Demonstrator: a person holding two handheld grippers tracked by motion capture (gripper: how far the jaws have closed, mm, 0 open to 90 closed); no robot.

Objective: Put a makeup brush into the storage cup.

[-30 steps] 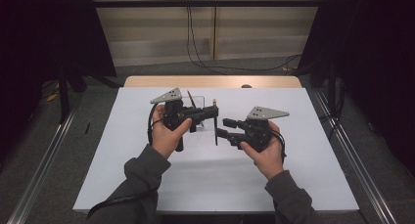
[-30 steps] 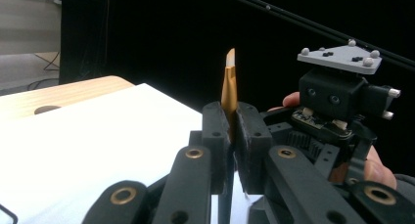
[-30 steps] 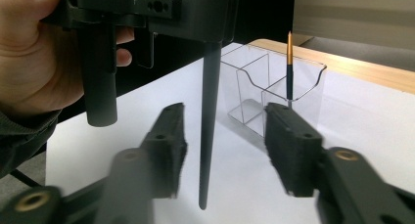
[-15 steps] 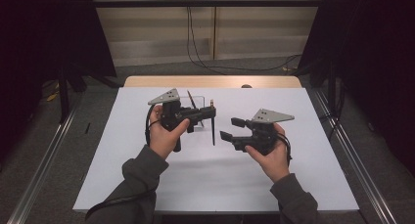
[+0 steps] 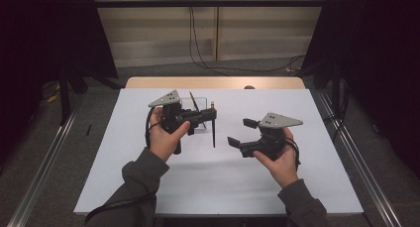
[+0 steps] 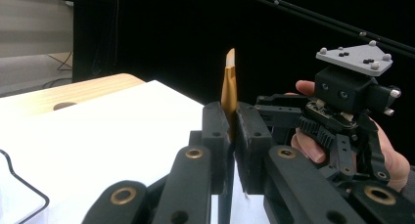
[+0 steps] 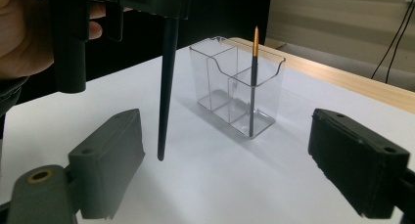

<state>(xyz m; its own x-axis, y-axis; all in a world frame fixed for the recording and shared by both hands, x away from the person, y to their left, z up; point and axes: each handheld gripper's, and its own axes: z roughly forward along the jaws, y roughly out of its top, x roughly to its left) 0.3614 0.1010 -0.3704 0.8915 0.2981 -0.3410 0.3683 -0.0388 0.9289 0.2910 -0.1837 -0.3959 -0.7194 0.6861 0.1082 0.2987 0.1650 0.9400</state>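
Note:
My left gripper (image 5: 208,116) is shut on a thin black brush (image 5: 213,133) that hangs upright over the white table. The brush's golden end (image 6: 229,82) sticks up between the left gripper's fingertips (image 6: 231,131). To the right of the brush my right gripper (image 5: 241,132) is open; its jaws have just been opening and nothing is between them. In the right gripper view the brush's black handle (image 7: 166,87) hangs just beyond the wide jaws of my right gripper (image 7: 235,160), its lower end above the table.
A clear box with compartments (image 7: 235,87) stands on the white table sheet (image 5: 297,103) behind the left gripper. A second brush (image 7: 253,82) stands in it. A bare wooden strip (image 5: 218,82) runs along the table's far edge.
The right gripper has drawn back to the right, away from the brush, and its jaws have spread wide. The left gripper stays put with the brush in it.

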